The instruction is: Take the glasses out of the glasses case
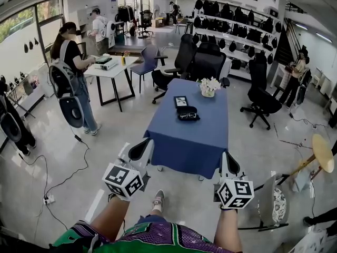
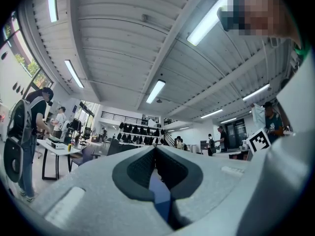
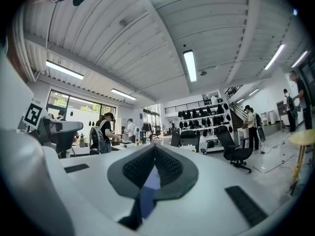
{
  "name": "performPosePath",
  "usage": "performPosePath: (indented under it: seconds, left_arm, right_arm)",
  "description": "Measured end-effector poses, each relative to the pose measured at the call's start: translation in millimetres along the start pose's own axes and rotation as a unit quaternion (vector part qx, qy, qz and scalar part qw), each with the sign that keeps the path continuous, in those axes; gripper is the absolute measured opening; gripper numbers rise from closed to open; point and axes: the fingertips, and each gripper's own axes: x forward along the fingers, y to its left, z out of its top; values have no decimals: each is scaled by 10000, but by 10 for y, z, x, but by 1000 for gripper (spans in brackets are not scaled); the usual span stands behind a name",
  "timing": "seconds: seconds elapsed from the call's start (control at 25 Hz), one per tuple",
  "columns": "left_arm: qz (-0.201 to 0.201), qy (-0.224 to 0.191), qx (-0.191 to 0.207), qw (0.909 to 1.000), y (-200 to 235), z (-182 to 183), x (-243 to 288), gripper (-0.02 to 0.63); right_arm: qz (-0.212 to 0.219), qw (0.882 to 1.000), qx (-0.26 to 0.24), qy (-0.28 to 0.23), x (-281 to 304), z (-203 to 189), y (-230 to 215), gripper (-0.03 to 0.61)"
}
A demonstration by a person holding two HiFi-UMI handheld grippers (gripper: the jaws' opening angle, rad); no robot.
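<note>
1. Head view shows 1 table (image 1: 179,141) under a blue cloth, standing ahead of the person.
2. 3 things sit along its far half: 1 black glasses case (image 1: 187,110), 1 small framed picture (image 1: 180,101) just behind the case, and 1 vase of white flowers (image 1: 209,86) near the far end.
3. 1 pair of glasses (image 1: 188,116) lies on the case's near side. At this size I cannot tell how far the lid stands open.
4. 2 grippers hang low over the floor, short of the table's near edge and well apart from the case.
5. Left gripper (image 1: 141,149): its 2 jaws are clenched tip to tip, with nothing between them.
6. Right gripper (image 1: 230,166): its 2 jaws likewise meet at the tips, empty.
7. 2 people (image 1: 71,73) stand by 1 white table (image 1: 113,70) at the left.
</note>
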Motion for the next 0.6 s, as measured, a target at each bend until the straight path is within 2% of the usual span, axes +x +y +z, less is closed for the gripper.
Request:
performPosePath:
  seconds: [0.36,0.6]
  left_arm:
    - [9,29,-20,10000,80,-1,92,17]
    - [65,39,-98,9999,295,-55,211,17]
  right_arm:
    - [56,10000,30,12,174,5,15,5]
    - [178,9998,-55,77,404,-13,66,5]
